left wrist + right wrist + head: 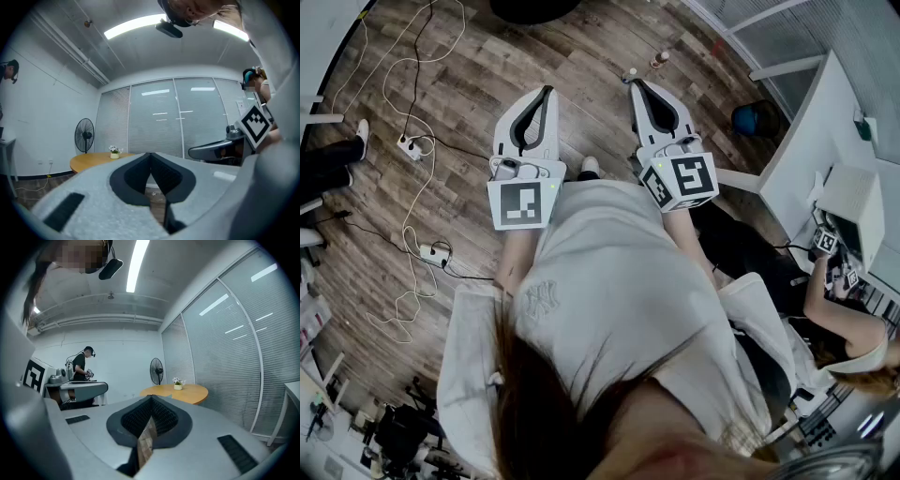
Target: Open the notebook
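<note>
On my feed the wearer has a white T-shirt (619, 281) with a small grey emblem (540, 300) stitched on the chest, and long dark brown hair (546, 412) falling over it. Pale cloth (467, 375) hangs at either side, perhaps an open overshirt; the lens bends it too much for me to be sure. The left gripper (547, 90) and right gripper (631, 82) are both white moulded shells that taper to a point, with black linings. Each carries a white cube (523, 203) printed with black square markers. Close up, the pads (162, 418) are black and ribbed, and black rectangular slots (236, 453) sit in the grey-white shells.
</note>
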### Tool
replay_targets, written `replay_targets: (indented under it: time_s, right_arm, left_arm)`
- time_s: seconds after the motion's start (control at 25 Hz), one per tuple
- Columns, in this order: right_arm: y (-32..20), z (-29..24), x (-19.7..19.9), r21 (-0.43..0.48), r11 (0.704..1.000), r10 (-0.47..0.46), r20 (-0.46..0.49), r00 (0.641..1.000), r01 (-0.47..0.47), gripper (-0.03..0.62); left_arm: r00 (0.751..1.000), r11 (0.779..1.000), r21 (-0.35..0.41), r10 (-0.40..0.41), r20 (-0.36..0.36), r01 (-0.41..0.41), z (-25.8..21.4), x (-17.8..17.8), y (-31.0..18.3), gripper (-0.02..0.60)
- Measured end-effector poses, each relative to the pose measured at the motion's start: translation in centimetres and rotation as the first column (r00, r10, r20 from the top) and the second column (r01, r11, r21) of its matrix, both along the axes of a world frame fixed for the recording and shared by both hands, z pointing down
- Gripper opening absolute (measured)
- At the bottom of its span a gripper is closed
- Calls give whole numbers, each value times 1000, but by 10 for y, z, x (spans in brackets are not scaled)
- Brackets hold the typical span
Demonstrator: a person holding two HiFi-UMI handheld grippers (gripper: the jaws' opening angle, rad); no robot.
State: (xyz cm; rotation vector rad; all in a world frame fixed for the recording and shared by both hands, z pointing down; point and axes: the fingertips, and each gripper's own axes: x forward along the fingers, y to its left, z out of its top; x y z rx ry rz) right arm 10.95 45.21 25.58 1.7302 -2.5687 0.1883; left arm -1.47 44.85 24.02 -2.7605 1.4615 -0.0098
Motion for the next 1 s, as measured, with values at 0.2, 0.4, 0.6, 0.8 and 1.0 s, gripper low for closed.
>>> replay_targets:
  time_s: [0.2,0.4,0.6,0.8,1.0]
  right_arm:
    - [8,0,5,4,1000,-13,3,1000,13,0]
    - [14,0,11,12,999,-40,-2,999,40,0]
    - [20,-2,22,19,999,-43,0,999,43,0]
    - [22,-3,26,32,997,-67,2,998,67,0]
    - [30,-8,32,64,993,-100,61,993,97,2]
  left_arm:
    - [1000,1000,3,6,-5,-6,1,12,13,18]
    - [1000,1000,6,-3,0,3,1,22,23,17]
    - [1000,1000,16,-16,-6,17,-2,29,29,17]
    - [1000,1000,10,-29,-9,29,-2,33,32,17]
    - [1000,1000,-3,-26,-13,26,0,43,38,18]
